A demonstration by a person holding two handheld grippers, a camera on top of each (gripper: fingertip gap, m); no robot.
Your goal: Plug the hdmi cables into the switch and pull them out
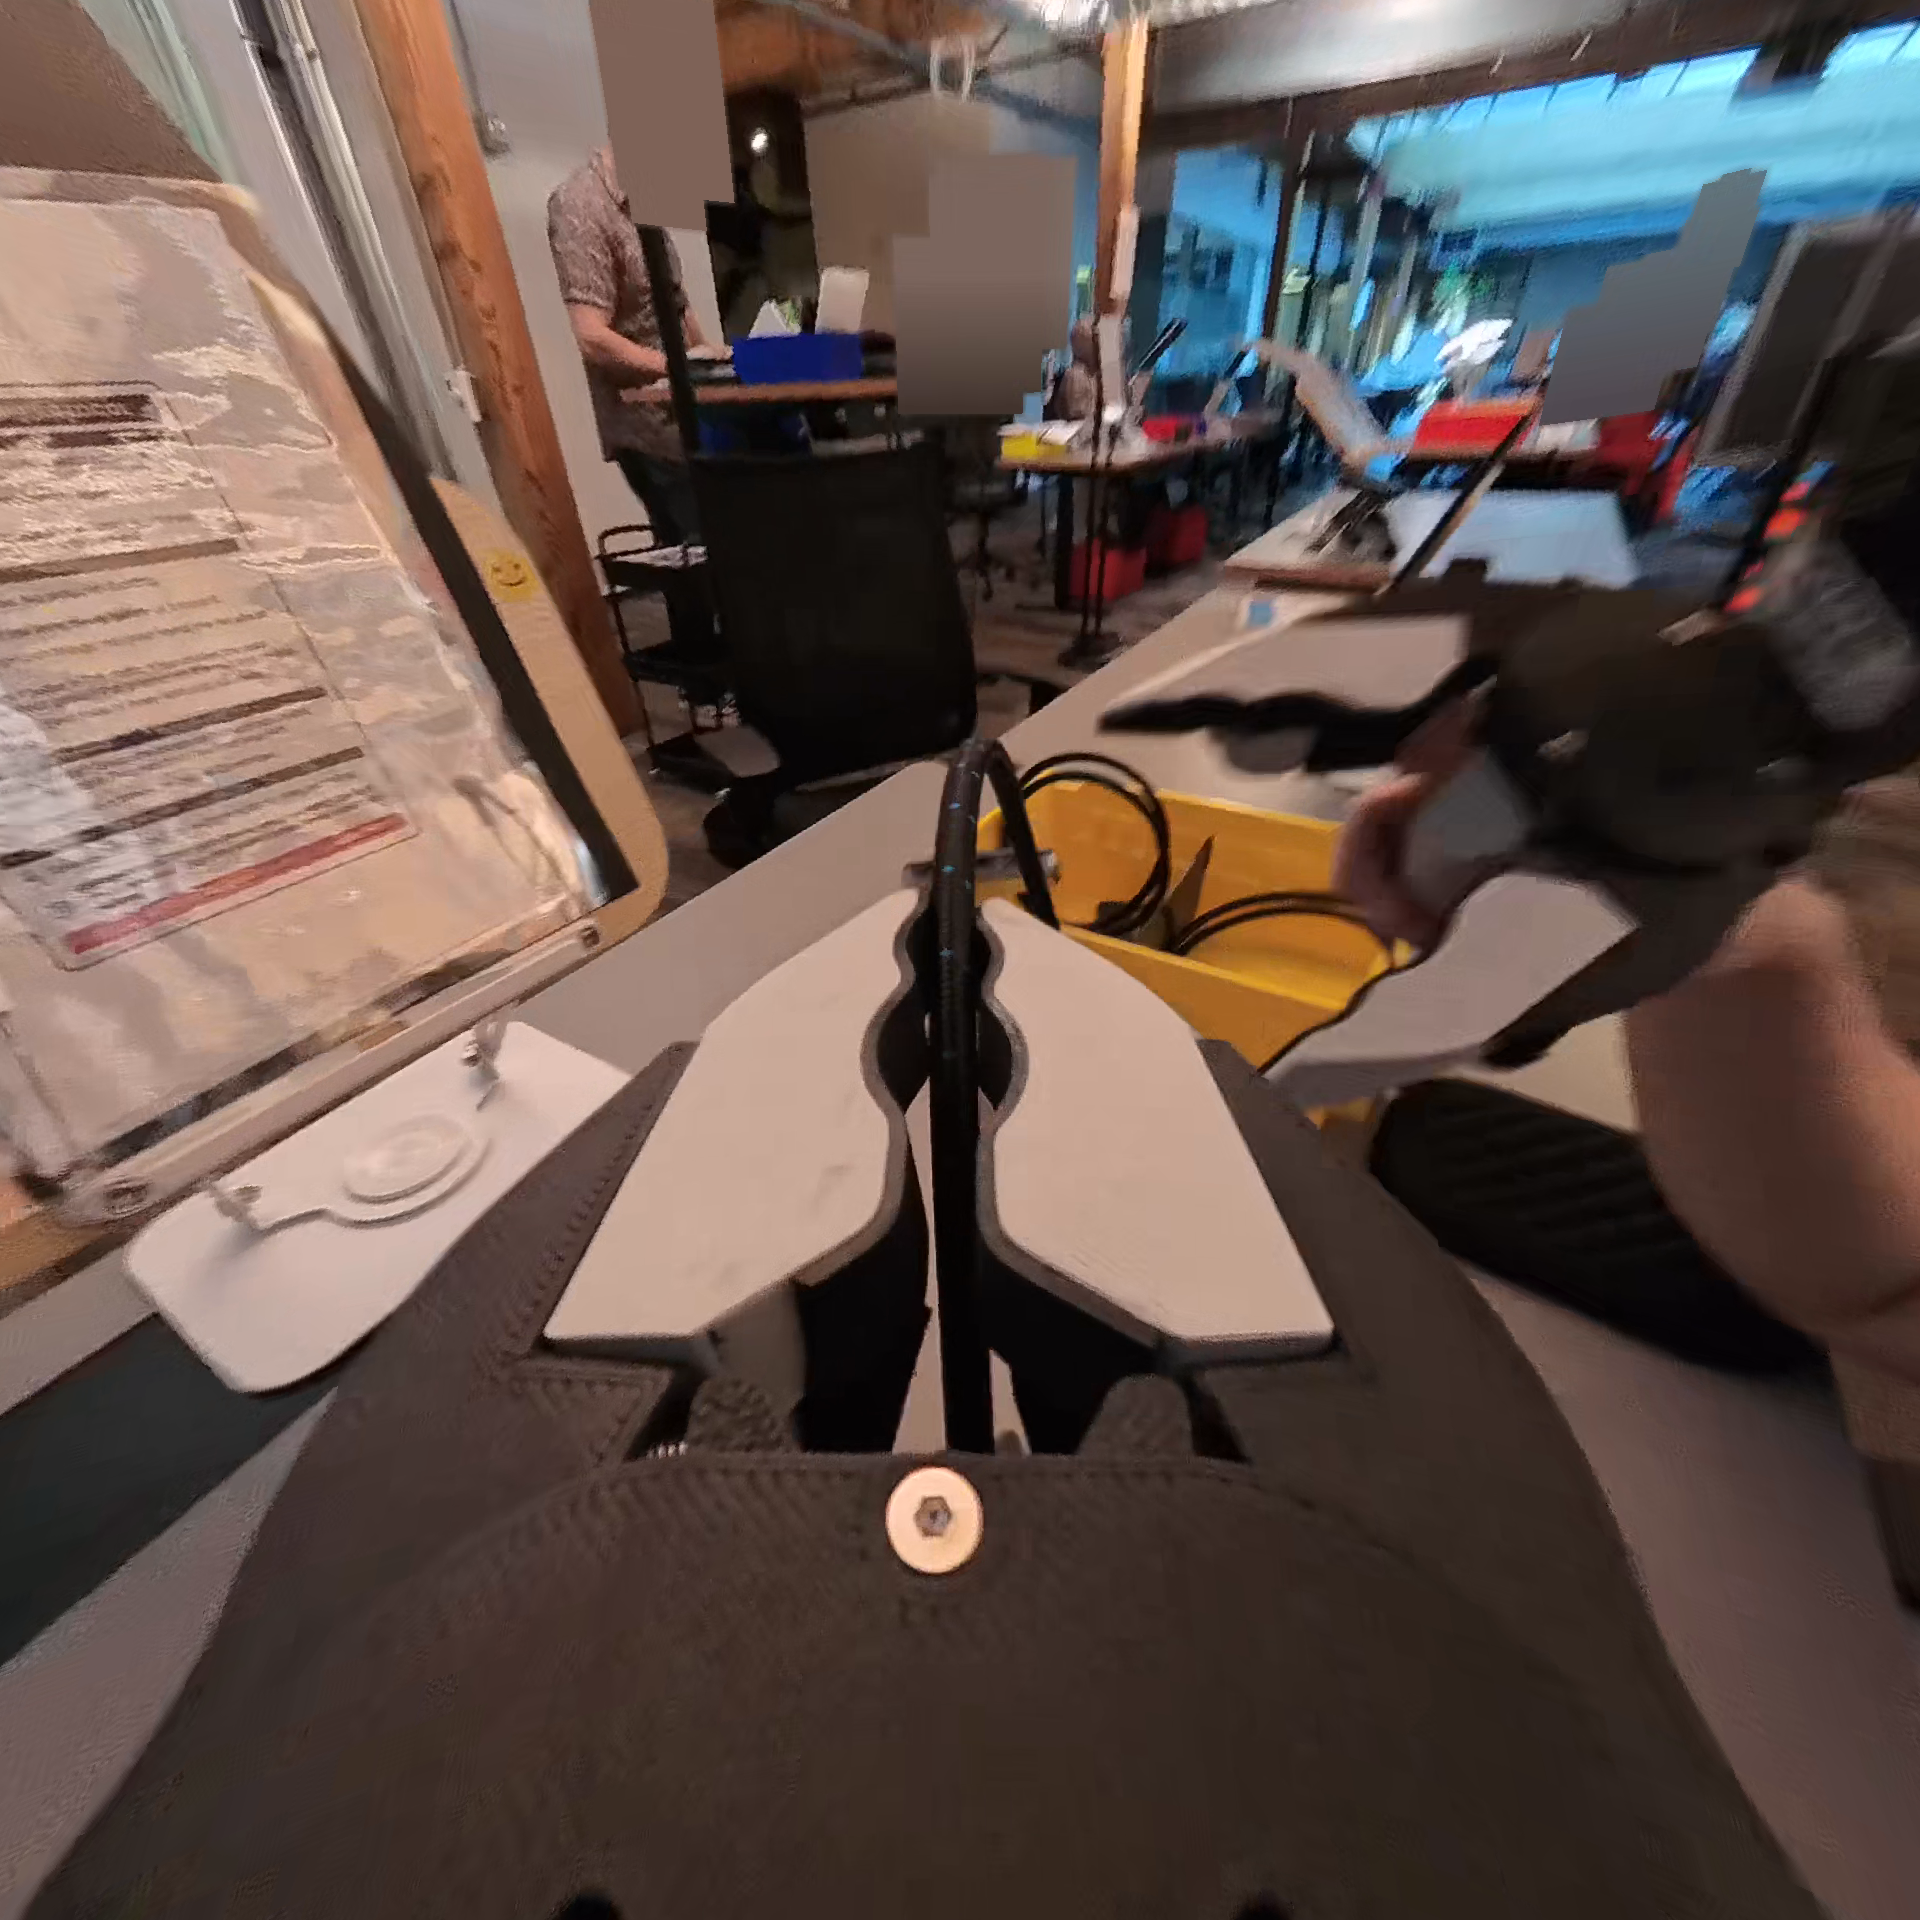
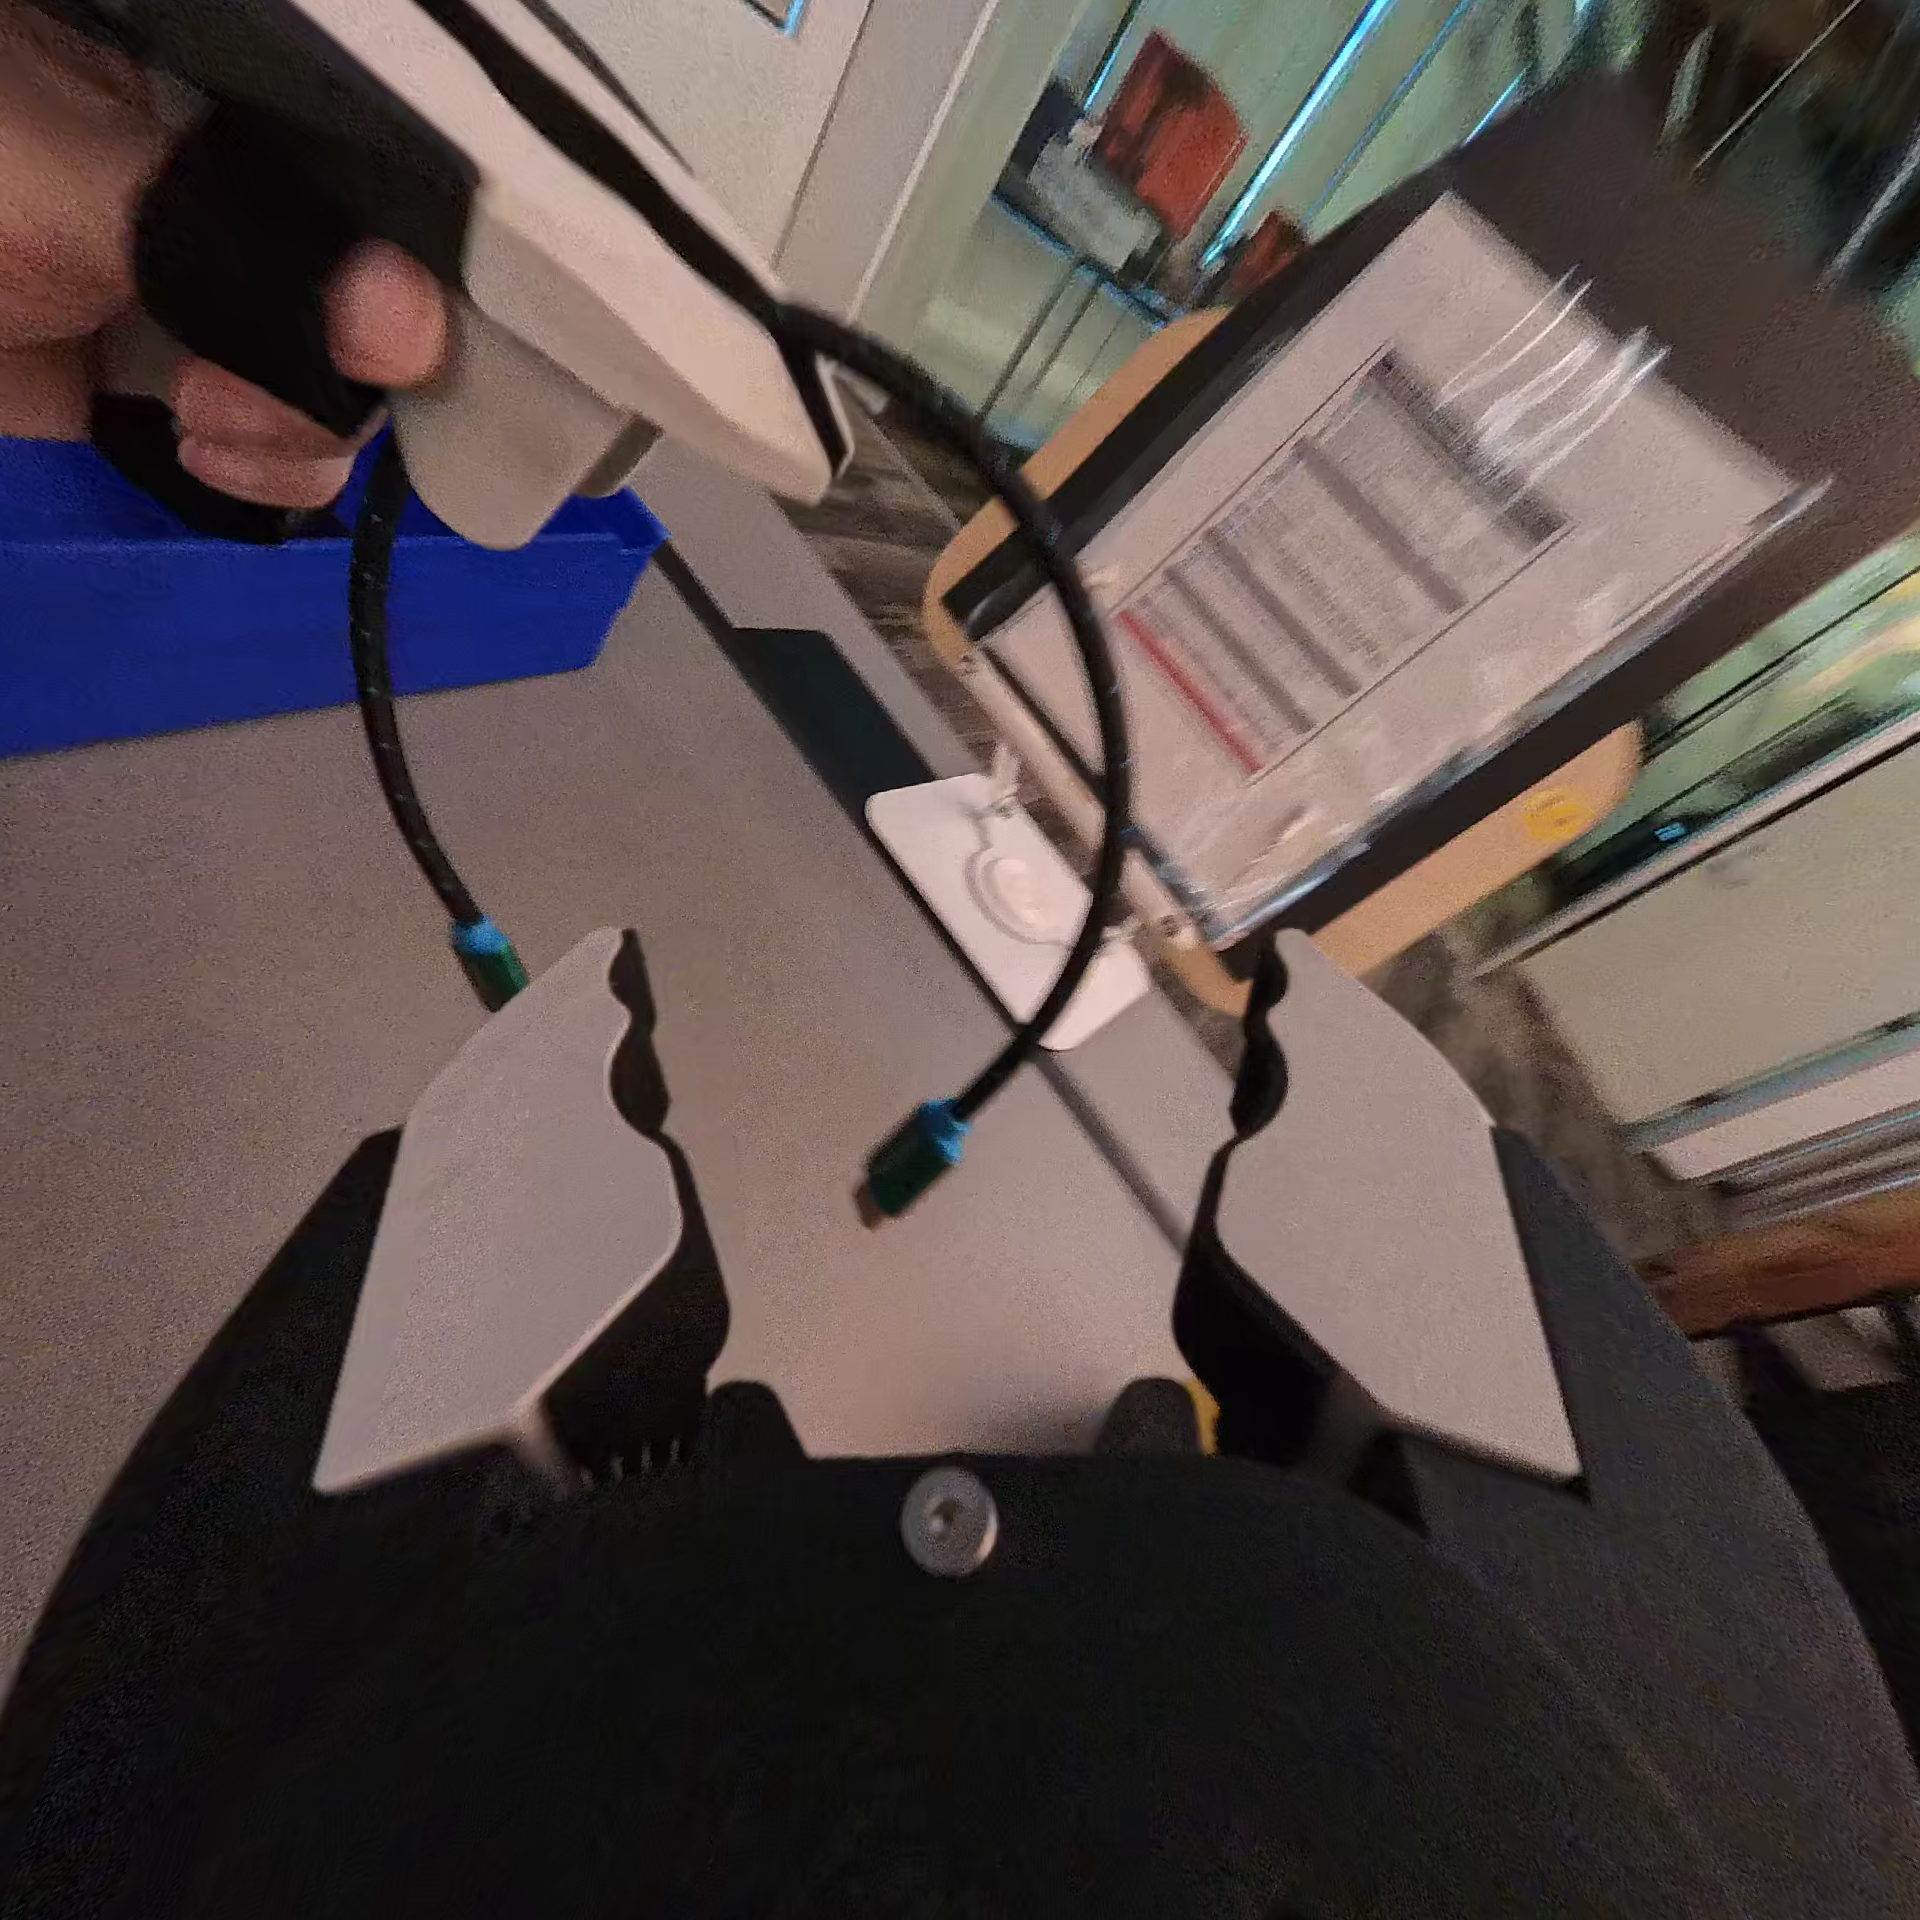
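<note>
My left gripper (image 1: 951, 920) is shut on the middle of a black braided HDMI cable (image 1: 968, 774), held up above the grey table (image 1: 790, 883). In the right wrist view the left gripper (image 2: 800, 416) is at the top left. The cable (image 2: 1101, 665) loops down from it, with both blue-green plugs hanging free: one (image 2: 486, 954) by my left fingertip, the other (image 2: 914, 1155) between my fingers. My right gripper (image 2: 951, 951) is open and empty, just in front of the hanging plugs. It also shows at the right of the left wrist view (image 1: 1195, 894). No switch is in view.
A yellow bin (image 1: 1226, 987) holding black cables stands on the table behind the left gripper. A blue bin (image 2: 312, 623) sits at the far left. A clear sign holder (image 2: 1371, 644) on a white base (image 2: 1023, 914) stands at the table's edge. A person stands at a desk behind. My right fingertips sit around 9 centimetres from my left ones.
</note>
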